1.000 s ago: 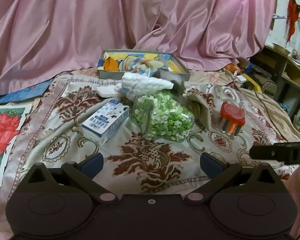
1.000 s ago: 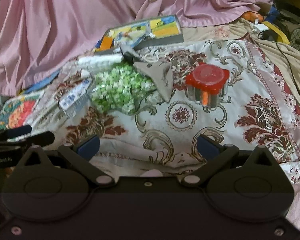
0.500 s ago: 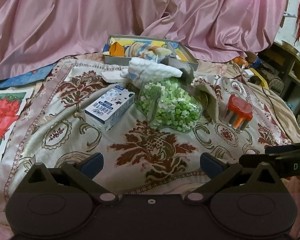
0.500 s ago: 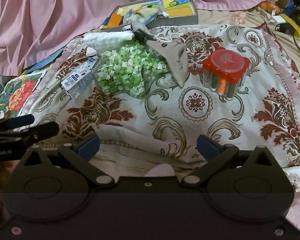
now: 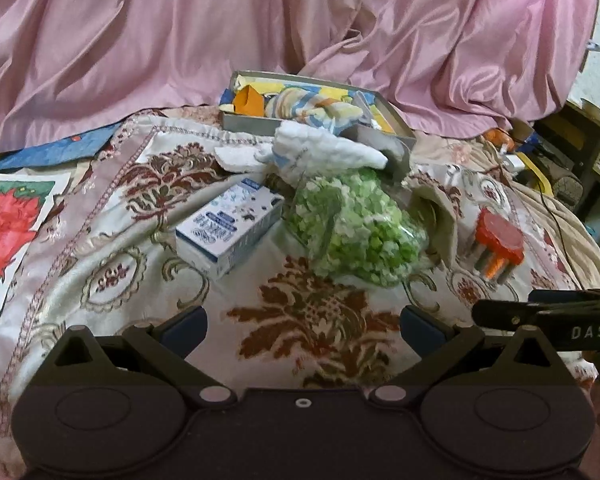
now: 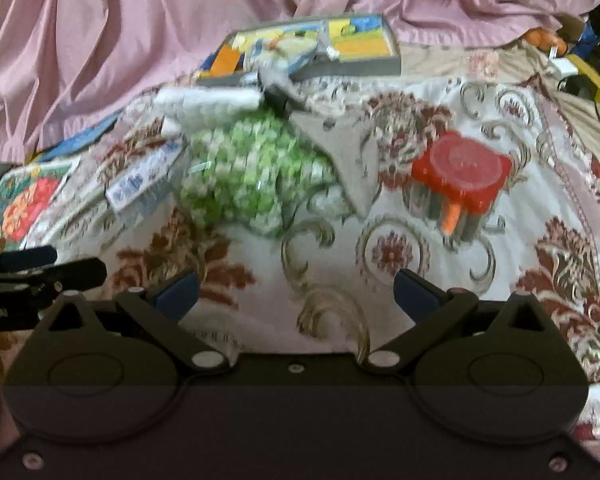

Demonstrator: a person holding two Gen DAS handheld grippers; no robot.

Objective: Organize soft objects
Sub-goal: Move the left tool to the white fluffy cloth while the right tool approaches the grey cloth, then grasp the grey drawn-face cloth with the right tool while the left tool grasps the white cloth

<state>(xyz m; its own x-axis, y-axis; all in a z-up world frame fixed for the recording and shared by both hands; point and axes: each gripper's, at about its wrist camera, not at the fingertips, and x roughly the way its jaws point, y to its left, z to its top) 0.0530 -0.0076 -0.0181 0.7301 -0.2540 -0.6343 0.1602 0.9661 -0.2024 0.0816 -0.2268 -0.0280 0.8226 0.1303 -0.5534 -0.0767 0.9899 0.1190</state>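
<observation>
A clear bag of green and white bits (image 5: 352, 228) (image 6: 248, 176) lies mid-cloth. A white knitted soft item (image 5: 320, 148) (image 6: 208, 102) lies behind it, and a grey cloth (image 6: 340, 148) (image 5: 440, 212) beside it on the right. A grey tray (image 5: 236, 122) (image 6: 364, 66) at the back holds a striped soft thing (image 5: 300, 102). My left gripper (image 5: 302, 326) is open and empty, near the cloth's front. My right gripper (image 6: 296, 290) is open and empty too, short of the bag.
A blue-white carton (image 5: 228, 228) (image 6: 144, 178) lies left of the bag. A red-lidded container (image 5: 498, 244) (image 6: 460, 176) stands on the right. Pink drapes (image 5: 180, 40) hang behind. A flowered picture (image 5: 4, 232) lies at the left edge. Shelves (image 5: 592, 152) stand far right.
Both grippers have shifted their view; the left camera has drawn slightly nearer the bag and carton. The right view is now blurred from motion. Nothing was grasped.
</observation>
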